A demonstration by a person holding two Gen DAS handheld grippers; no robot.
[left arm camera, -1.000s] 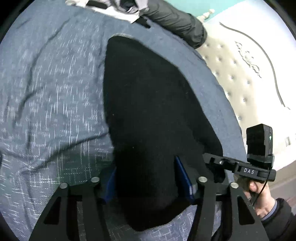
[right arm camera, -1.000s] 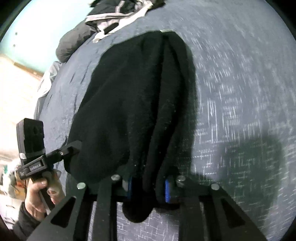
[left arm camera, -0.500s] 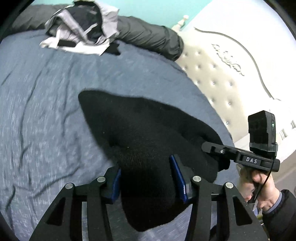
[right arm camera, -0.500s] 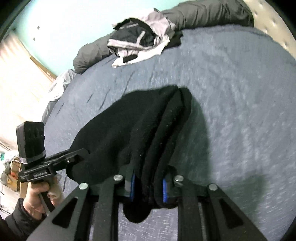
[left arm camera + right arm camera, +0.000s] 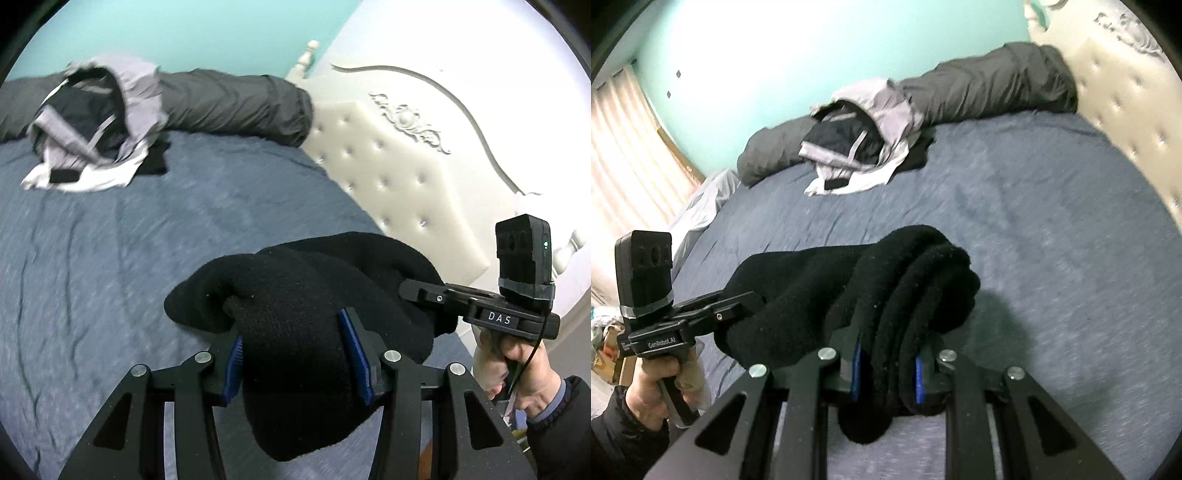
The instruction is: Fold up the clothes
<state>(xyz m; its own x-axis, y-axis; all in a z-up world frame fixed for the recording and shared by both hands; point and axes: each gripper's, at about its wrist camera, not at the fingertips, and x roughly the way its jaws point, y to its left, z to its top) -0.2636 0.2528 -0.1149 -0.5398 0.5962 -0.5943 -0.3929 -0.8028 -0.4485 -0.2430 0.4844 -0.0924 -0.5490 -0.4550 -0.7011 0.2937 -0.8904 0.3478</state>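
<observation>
Hanging in the air between two grippers is a thick, fuzzy black piece of clothing point(image 5: 295, 295). It is bunched up in soft rolls and lifted above the big bed with the blue-grey speckled cover point(image 5: 110, 258).

The left gripper point(image 5: 295, 354) has its blue pads pressed on a fat wad of the black cloth, so its jaws stand fairly wide but squeeze tight. One end of the cloth droops down below the pads. The right gripper point(image 5: 884, 373) pinches a thinner bunch of the same cloth, with several folds stacked side by side between its blue pads, and its jaws are nearly closed. A little tail of cloth hangs under it too.

A hand in a dark sleeve point(image 5: 517, 373) holds the right gripper's handle at the right edge of the left view. Another hand point(image 5: 661, 380) holds the left gripper's handle at the left edge of the right view.

Most of the bed under and ahead of the cloth is bare cover with a few soft wrinkles. Far off, near the back edge of the bed, sits a messy pile of grey, white and black clothes point(image 5: 92, 125). Just behind the pile lies a long dark grey rolled blanket point(image 5: 236, 103), against the teal wall point(image 5: 207, 33). A cream padded headboard with buttons point(image 5: 406, 173) runs along the right side of the bed.
</observation>
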